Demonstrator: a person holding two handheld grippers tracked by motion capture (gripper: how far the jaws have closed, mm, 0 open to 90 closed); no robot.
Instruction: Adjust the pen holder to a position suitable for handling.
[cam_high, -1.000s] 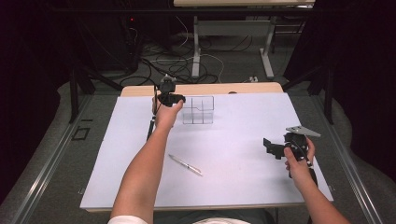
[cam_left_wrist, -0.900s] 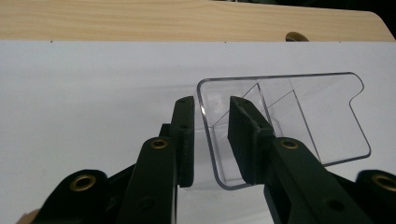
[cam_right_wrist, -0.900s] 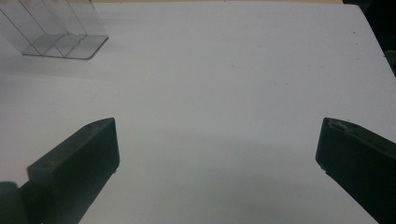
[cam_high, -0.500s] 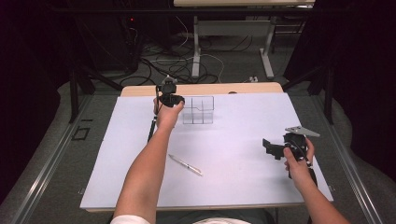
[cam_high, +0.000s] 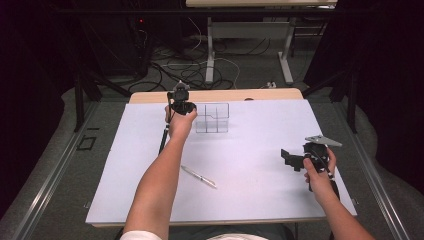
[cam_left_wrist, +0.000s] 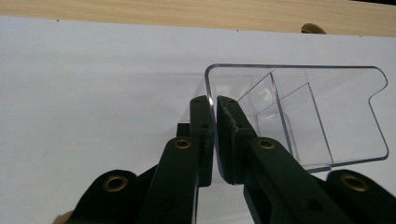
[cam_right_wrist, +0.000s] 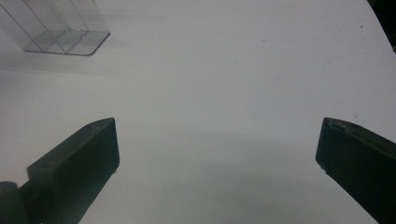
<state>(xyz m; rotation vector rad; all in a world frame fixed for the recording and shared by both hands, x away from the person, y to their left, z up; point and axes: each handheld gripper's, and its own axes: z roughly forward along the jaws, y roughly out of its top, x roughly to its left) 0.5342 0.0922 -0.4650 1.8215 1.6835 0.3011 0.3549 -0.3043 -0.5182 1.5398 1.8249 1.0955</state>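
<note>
Left gripper (cam_high: 181, 106) at the far left part of the white table (cam_high: 250, 200), jaws just closed down onto the left wall of the clear acrylic organizer (cam_high: 212, 118); thin wall pinched between the pads in the left gripper view, at the near left corner of the organizer (cam_left_wrist: 299, 116). Organizer upright near the table's far edge, just right of the left gripper, inner dividers splitting it into compartments. Pen (cam_high: 199, 176) flat on the table nearer the person, lying diagonally, well apart from the organizer and from both grippers. Right gripper (cam_high: 290, 159) held low over the right side of the table, jaws wide apart with nothing between them, bare table surface between the pads in the right gripper view; organizer (cam_right_wrist: 56, 28) seen there at upper left, well apart.
</note>
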